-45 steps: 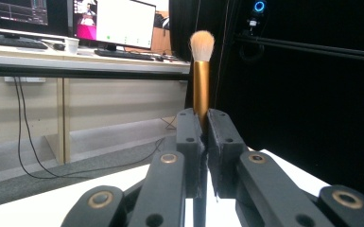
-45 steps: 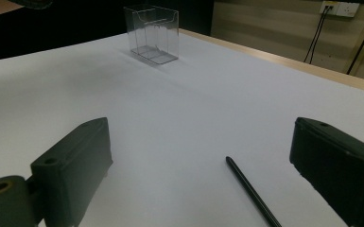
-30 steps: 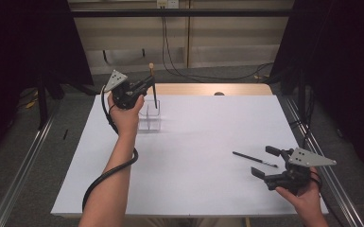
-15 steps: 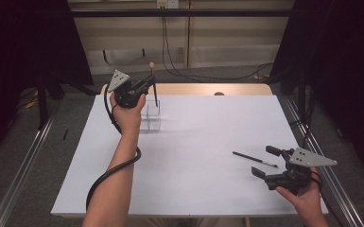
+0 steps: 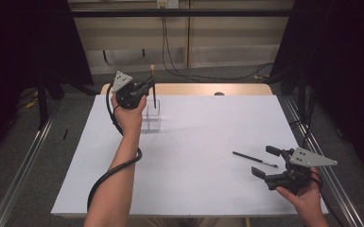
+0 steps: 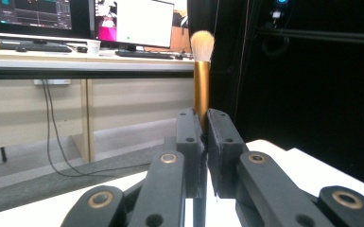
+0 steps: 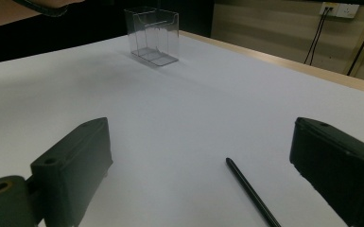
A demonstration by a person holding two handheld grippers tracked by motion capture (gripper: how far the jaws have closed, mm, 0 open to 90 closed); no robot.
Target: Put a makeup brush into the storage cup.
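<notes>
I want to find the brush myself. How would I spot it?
Start at the big white table and look to its far left, where a clear plastic box stands. Just above the box, the left gripper pinches a thin makeup brush upright. Its gold collar and pale fluffy tip set it apart from the plain black stick lying flat near the right gripper.

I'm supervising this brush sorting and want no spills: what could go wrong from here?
The left claw pinches the makeup brush on its thin handle, upright above the clear box; it could tilt or slip in the grip and miss the opening. The box looks light, so a brush that catches its rim might tip it. The open right claw sits close to the black pencil and could nudge it and set it rolling on the white table.
</notes>
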